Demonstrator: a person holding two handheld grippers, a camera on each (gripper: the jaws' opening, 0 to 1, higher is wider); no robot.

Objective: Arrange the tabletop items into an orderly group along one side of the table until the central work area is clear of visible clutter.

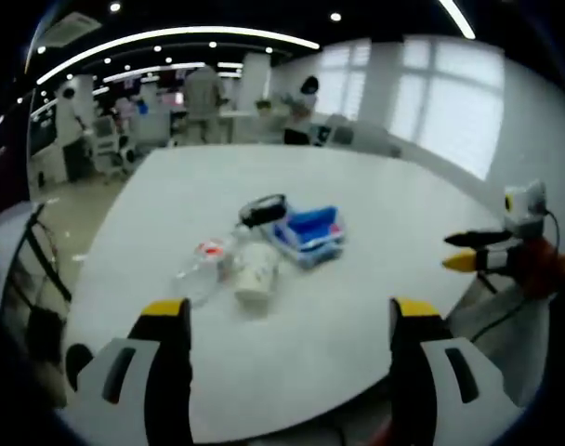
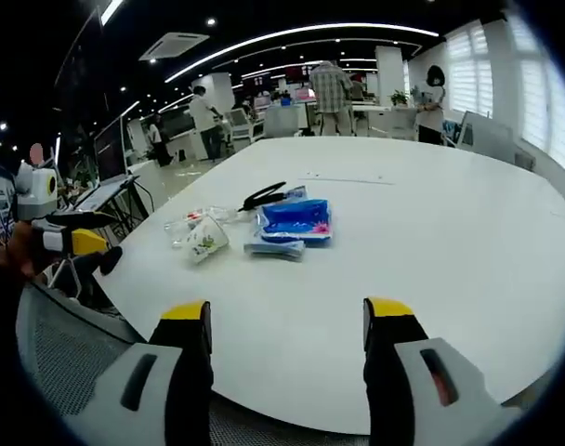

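On white table [image 1: 375,223], blue pack [image 1: 309,231], paper cup [image 1: 256,271], both tongs open, empty

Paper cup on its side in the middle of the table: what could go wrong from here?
1. The white paper cup lies on its side and may roll if nudged.
2. It touches the clear plastic bottle, so gripping one could shove the other.
3. The blue tissue pack is soft and may slip or crumple.

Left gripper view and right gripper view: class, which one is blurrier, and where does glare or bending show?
Left gripper view: softer, the cup smeared, windows blown out white. Right gripper view: sharper, the blue pack crisp; ceiling lights and table edge curve from the fisheye.
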